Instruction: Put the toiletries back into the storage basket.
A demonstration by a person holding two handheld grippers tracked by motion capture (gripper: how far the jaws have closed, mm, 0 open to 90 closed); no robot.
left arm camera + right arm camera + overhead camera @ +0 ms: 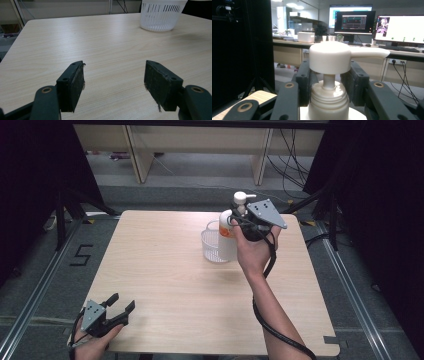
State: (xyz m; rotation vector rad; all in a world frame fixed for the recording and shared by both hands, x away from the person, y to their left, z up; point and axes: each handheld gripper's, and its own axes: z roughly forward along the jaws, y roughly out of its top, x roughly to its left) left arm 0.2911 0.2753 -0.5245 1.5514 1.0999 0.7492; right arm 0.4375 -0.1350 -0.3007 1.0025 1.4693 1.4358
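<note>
You're in an office-lab: lit monitors (372, 22) on desks (294, 43) beyond the table (165, 285), black curtains beside it.

I saw a light wooden table (165, 285) on a grey floor (45, 280), where a black number five (81, 255) was marked. Behind the table, monitors (354, 22) glowed on a desk (287, 43), beside a white box (306, 37).
</note>
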